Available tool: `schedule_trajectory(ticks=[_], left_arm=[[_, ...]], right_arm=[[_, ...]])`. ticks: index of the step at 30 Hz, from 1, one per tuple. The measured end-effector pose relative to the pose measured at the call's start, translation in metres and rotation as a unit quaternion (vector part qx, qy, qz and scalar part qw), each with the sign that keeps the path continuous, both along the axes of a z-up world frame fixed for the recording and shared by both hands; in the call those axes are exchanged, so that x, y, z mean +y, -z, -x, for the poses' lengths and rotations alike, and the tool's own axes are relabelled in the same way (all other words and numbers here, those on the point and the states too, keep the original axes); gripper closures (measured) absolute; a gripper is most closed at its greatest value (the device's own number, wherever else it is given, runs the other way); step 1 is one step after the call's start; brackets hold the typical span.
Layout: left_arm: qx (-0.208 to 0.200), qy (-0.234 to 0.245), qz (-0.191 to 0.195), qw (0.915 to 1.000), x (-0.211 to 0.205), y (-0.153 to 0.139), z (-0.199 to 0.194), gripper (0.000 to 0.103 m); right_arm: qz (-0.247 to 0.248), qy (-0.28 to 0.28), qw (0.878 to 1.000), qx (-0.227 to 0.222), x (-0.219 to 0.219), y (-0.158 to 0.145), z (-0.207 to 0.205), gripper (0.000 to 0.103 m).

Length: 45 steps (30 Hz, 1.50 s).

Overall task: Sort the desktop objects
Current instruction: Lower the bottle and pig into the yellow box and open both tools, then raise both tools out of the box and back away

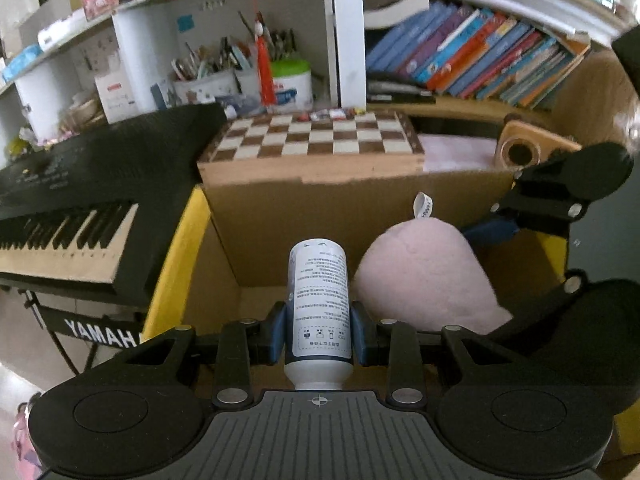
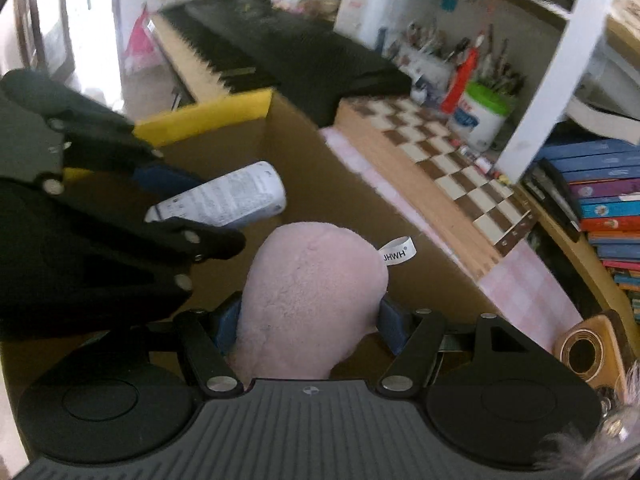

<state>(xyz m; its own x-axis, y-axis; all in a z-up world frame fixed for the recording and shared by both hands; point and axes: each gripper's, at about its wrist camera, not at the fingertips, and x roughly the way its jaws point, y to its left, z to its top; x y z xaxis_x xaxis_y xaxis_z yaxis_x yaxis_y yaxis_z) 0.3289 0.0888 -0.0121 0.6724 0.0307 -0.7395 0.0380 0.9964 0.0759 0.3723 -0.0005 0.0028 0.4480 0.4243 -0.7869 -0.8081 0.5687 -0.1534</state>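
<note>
I have both tools loaded and poised over the open cardboard box [image 1: 256, 216], which I take to be the bin for this sort. My left tool [image 1: 319, 334] is clamped on a white bottle [image 1: 319, 300]; its blue pads [image 1: 280, 334] press the printed label on both sides low on the body, so the bottle sticks out ahead and its rounded end points down into the box. My right tool [image 2: 310, 320] is clamped on a pink plush toy [image 2: 312, 292], the soft body bulging out between the pads and its white tag [image 2: 396, 254] standing up at the far right. Gripping the plush across its middle makes sense to me: it squashes, so a wide bite keeps it from slipping. The two loads hang side by side, the plush just right of the bottle, near but apart as far as I can tell.

Beyond the box sit a chessboard [image 1: 316, 138] and, to the left, a black keyboard [image 1: 80, 200] with a yellow flap [image 1: 180, 252] of the box beside it.

I cannot see the floor of the box under the loads, so I cannot tell what already lies there. The bottle's near end is cut off by my tool's body, the plush shows no face or limbs, and the right view is blurred at its edges
</note>
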Motion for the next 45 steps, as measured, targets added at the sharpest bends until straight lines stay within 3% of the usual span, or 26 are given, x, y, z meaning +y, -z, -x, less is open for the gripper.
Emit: schedule_trajectory(ticks=[10, 14, 16, 24, 34, 45], left_arm=[[-0.004, 0.007, 0.005, 1.0000, 0.002, -0.003, 0.001, 0.071], [-0.047, 0.004, 0.011, 0.9988, 0.002, -0.013, 0.009, 0.063], [-0.063, -0.002, 0.009, 0.9980, 0.002, -0.020, 0.013, 0.051], [-0.133, -0.021, 0.027, 0.9906, 0.006, -0.055, 0.043, 0.041], [-0.202, -0.040, 0.021, 0.9783, -0.006, -0.090, 0.099, 0.020], [-0.223, -0.047, 0.049, 0.9725, -0.018, -0.098, 0.169, 0.015]], right_arm=[[0.021, 0.005, 1.000, 0.017, 0.004, 0.004, -0.004, 0.035], [0.001, 0.017, 1.000, 0.007, 0.000, 0.000, -0.003, 0.027], [-0.009, 0.026, 1.000, -0.005, -0.003, -0.003, -0.001, 0.025], [-0.074, 0.081, 0.993, -0.045, -0.030, -0.034, 0.017, 0.025], [-0.170, 0.167, 0.966, -0.096, -0.076, -0.074, 0.071, 0.026], [-0.239, 0.281, 0.919, -0.141, -0.133, -0.096, 0.152, 0.026]])
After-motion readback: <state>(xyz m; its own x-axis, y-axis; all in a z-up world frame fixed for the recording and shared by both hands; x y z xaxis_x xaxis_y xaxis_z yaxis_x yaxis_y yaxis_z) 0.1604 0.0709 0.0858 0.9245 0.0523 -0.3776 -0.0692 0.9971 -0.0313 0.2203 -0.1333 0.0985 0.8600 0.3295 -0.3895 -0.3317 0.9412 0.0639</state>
